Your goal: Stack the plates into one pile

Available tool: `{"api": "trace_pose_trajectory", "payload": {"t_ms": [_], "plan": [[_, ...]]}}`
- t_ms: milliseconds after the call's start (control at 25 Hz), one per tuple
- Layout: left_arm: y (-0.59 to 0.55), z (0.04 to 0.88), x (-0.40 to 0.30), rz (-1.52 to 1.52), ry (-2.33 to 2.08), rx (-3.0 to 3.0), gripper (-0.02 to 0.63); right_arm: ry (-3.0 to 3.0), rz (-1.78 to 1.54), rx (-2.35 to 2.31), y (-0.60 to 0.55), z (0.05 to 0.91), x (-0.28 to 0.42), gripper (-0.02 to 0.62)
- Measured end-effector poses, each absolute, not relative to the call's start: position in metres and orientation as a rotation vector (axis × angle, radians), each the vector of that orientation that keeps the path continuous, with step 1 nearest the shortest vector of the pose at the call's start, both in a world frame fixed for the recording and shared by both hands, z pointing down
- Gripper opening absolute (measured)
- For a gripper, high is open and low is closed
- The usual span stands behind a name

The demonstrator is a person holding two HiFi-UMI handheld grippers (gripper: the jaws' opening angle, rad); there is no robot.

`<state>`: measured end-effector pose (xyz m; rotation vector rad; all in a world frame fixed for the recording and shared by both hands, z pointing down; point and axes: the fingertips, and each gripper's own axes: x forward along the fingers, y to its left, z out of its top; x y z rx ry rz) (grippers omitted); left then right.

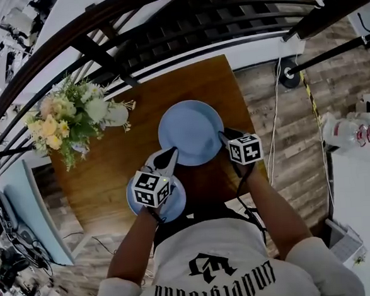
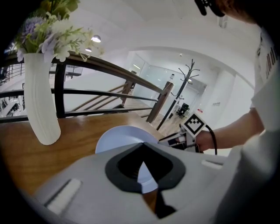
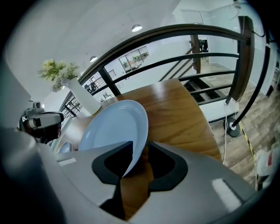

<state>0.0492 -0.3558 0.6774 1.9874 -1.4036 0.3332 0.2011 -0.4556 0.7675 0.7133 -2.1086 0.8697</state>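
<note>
Wooden table point(image 1: 98, 175): lying beneath the large plate point(image 1: 190, 132).
Vase of flowers point(image 1: 75, 120): standing well left of the large plate.
Small plate point(image 1: 175, 205): lying just beside its near-left rim, under your left gripper point(image 1: 170, 154).
Left gripper: you are pinching that rim in narrow jaws.
Right gripper point(image 1: 222, 135): you are holding it at the right rim, with the jaws standing loose around the edge.
</note>
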Motion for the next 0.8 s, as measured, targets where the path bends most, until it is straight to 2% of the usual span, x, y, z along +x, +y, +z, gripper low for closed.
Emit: {"api": "trace_pose_trajectory", "payload": {"t_ms": [400, 480, 800], "plan": [[-0.353, 0.680, 0.042, 0.324, -1.430, 1.956, 0.046, -2.084, 0.901, 0.722, -0.466, 0.783, 0.191, 0.087], [-0.351, 0.680, 0.043, 0.321, -1.434, 1.949, 0.046, -2.080, 0.901, 0.735, -0.467, 0.782, 0.193, 0.061], [-0.344, 0.680, 0.040, 0.310, -1.449, 1.934, 0.046, -2.094, 0.935, 0.778, -0.470, 0.782, 0.193, 0.042]]}}
